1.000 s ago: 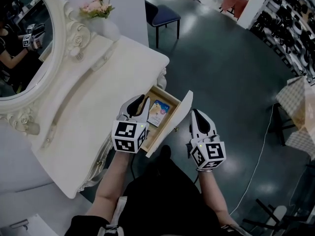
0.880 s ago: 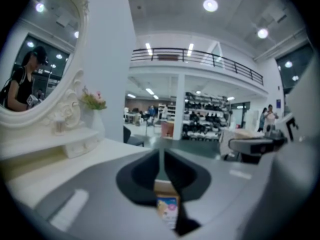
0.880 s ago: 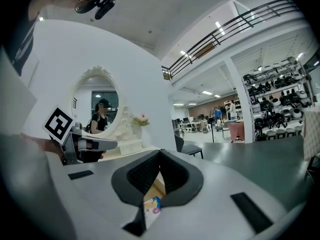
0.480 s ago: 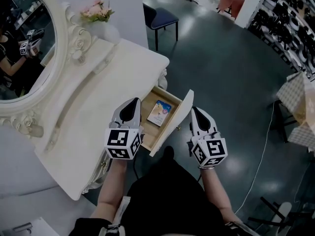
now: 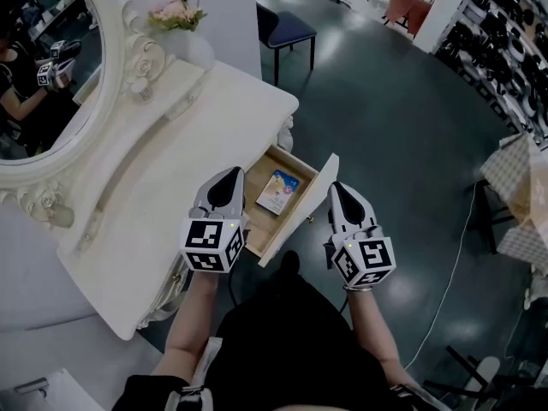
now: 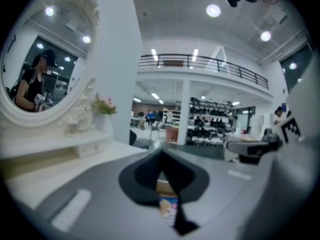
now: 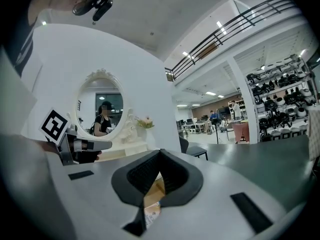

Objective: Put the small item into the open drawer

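The small item point(image 5: 277, 192), a flat colourful packet, lies inside the open wooden drawer point(image 5: 294, 157) of a white vanity table point(image 5: 128, 221). My left gripper point(image 5: 229, 176) is shut and empty, hovering at the drawer's left edge, beside the packet. My right gripper point(image 5: 336, 189) is also shut and empty, just outside the drawer's white front panel point(image 5: 301, 219). In the left gripper view the closed gripper point(image 6: 161, 154) leaves a slit through which the packet point(image 6: 168, 207) shows. In the right gripper view the gripper point(image 7: 160, 152) points at the drawer point(image 7: 156, 188) and the packet point(image 7: 151, 213).
An oval mirror point(image 5: 43, 67) and a vase of flowers point(image 5: 175, 13) stand at the back of the vanity. A dark chair point(image 5: 287, 26) sits behind it on the grey floor. A checked cloth point(image 5: 518, 182), shelves and a floor cable point(image 5: 454, 272) are at the right.
My left gripper has drawn back and to the left, away from the packet in the drawer. The packet stays in the drawer. The right gripper has hardly moved.
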Demonstrator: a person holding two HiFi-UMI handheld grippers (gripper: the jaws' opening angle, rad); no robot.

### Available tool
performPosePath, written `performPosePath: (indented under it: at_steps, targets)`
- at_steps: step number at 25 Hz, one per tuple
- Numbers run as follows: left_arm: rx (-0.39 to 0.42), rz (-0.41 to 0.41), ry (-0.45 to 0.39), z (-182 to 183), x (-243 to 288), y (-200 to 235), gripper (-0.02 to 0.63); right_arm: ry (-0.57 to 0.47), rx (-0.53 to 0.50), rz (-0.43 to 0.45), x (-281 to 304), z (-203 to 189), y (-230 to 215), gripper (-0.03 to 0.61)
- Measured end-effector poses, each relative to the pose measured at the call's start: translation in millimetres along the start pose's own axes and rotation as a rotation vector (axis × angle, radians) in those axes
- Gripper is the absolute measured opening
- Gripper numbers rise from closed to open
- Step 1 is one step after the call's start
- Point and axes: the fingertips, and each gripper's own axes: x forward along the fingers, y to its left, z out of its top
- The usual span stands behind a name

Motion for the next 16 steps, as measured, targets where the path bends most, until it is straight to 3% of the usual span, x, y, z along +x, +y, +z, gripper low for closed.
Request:
performPosePath:
  at_steps: [11, 16]
  targets:
    - [0.015, -0.027, 0.031, -12, 4, -7, 0.006, 0.003, 0.015, 0.018, 1, -5, 6, 0.003]
    - [0.061, -0.042, 0.037, -11, 13, -9, 0.008, -0.002, 0.023, 0.017, 6, -5, 3, 0.003]
